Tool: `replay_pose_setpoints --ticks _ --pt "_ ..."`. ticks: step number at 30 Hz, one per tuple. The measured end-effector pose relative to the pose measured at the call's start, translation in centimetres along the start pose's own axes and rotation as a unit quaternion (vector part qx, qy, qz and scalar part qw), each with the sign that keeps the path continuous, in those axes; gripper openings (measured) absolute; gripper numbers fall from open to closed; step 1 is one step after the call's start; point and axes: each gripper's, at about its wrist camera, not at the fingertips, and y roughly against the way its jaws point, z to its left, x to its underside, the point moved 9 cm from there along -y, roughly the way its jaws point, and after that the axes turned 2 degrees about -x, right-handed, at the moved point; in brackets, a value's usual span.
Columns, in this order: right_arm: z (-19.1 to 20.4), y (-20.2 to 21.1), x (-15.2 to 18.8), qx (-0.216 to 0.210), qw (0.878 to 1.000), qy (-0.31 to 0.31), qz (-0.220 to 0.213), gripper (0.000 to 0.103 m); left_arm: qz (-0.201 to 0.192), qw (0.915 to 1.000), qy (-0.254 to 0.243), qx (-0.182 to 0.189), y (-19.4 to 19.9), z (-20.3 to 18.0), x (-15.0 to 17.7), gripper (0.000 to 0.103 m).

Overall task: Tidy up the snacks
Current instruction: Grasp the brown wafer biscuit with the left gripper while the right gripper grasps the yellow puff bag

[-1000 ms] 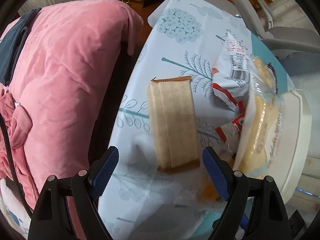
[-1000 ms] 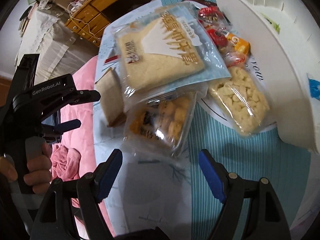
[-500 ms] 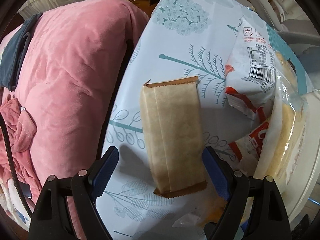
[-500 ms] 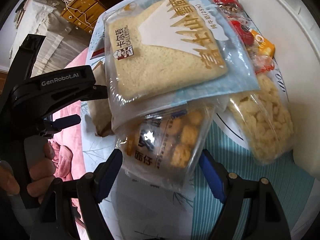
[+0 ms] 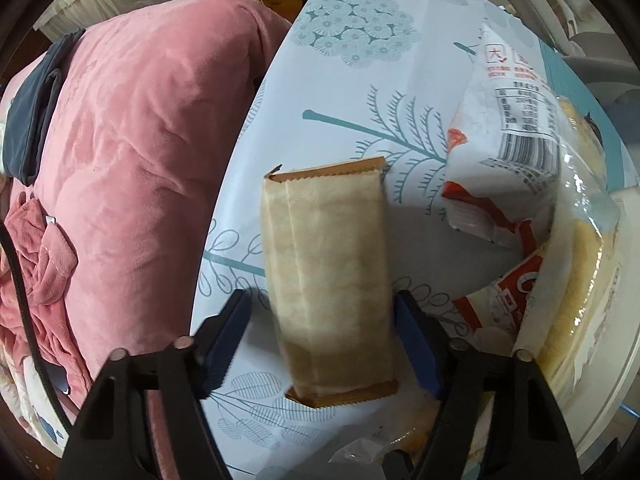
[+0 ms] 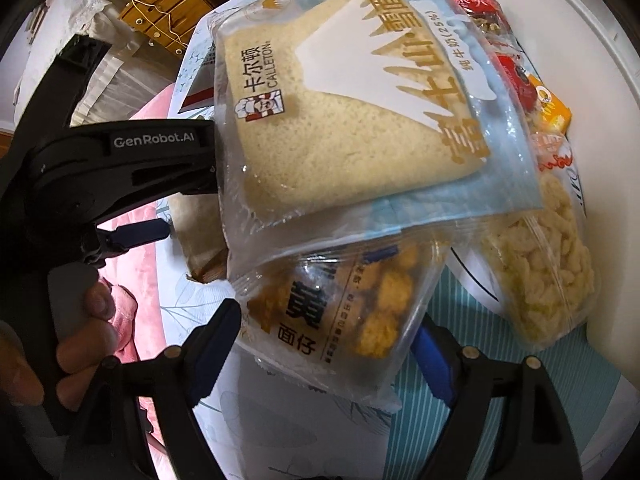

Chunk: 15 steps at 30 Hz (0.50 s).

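My left tool (image 5: 320, 332) sits spread wide around the near end of a flat tan paper-wrapped snack bar (image 5: 326, 276) lying on the bench's white leaf-printed cloth (image 5: 360, 80), its blue pads (image 5: 416, 344) flanking the wrapper without clearly pressing it. My right tool (image 6: 324, 344) is likewise wide open, straddling a clear packet of golden-brown biscuit balls (image 6: 348, 312) that lies partly under a clear bag of pale sliced bread (image 6: 340, 128), beside a clear bag of yellow puffed bits (image 6: 540, 264) on a white tray (image 6: 592, 80).
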Motion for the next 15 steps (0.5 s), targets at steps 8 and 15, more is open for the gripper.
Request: replay_pose_setpoints --ticks 8,15 --pt "1.4 -0.8 -0.2 0.014 1.0 0.022 -0.001 0.084 0.008 1.0 -0.005 0.001 0.3 0.1 0.9 0.054" --pt "0.7 -0.1 0.6 0.022 0.999 0.023 -0.001 0.073 0.025 0.9995 -0.018 -0.001 0.7 0.9 3.2 0.054"
